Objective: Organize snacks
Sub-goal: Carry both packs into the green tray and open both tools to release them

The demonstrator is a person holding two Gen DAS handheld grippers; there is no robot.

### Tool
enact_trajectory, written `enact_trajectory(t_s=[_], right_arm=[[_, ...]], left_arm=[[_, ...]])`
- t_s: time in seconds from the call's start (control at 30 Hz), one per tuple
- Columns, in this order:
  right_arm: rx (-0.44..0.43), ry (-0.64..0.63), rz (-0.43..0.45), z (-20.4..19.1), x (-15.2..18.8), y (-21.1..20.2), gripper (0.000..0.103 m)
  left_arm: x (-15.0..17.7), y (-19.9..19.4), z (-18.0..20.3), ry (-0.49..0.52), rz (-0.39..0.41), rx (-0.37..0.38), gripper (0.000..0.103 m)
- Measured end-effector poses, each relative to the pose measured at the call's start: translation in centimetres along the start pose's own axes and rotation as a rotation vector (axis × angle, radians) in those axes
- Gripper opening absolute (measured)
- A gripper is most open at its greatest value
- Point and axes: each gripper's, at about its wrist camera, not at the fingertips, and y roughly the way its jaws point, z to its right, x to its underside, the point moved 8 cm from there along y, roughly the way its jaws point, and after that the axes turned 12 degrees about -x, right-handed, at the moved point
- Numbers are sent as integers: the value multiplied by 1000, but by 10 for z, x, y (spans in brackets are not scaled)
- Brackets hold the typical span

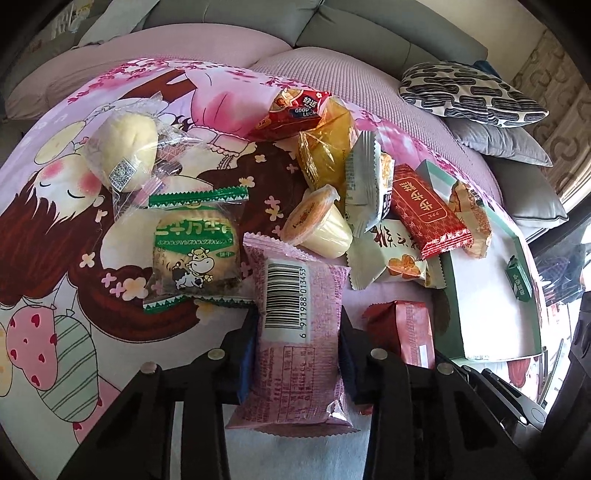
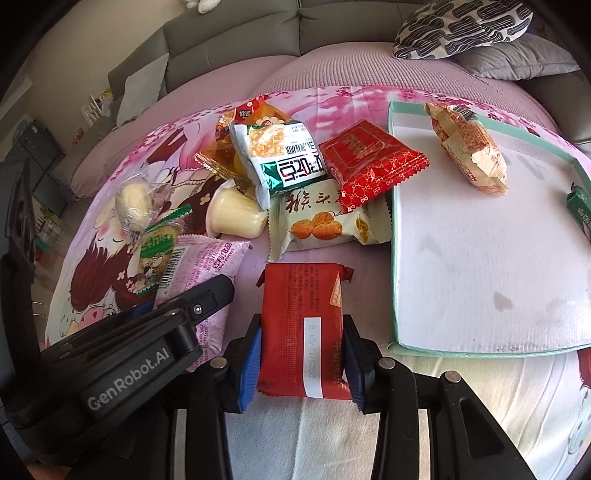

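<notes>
My left gripper (image 1: pixel 297 321) is shut on a pink snack packet (image 1: pixel 295 369) with a barcode, its pads pressing on both long sides. In the right wrist view that packet (image 2: pixel 207 258) lies left of a red snack packet (image 2: pixel 303 332), and my right gripper (image 2: pixel 302 325) is shut on the red one. The red packet (image 1: pixel 406 328) also shows beside the left fingers. A green-rimmed white tray (image 2: pixel 393 221) lies to the right and holds an orange-patterned packet (image 2: pixel 469 147) and a small green packet (image 2: pixel 581 210).
Loose snacks are piled on the cartoon-print cloth (image 1: pixel 74 221): a cow-print biscuit packet (image 1: pixel 195 254), a wrapped bun (image 1: pixel 122 147), a jelly cup (image 1: pixel 317 229), a long red packet (image 1: pixel 428 218), a walnut-print packet (image 2: pixel 325 221). Sofa cushions (image 2: pixel 461 29) stand behind.
</notes>
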Motion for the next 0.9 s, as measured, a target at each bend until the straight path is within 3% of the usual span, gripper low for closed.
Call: enact_trajectory(t_s=[0.37, 0.57, 0.9], right_arm=[[-34, -5, 94, -6, -12, -31, 42], [-33, -2, 100, -5, -14, -34, 42], [-17, 33, 152, 16, -22, -56, 42]], left_arm=[[-14, -32, -2, -11, 87, 9, 39], [-16, -37, 2, -4, 103, -3, 39], [-25, -46, 34, 62, 134, -13, 39]])
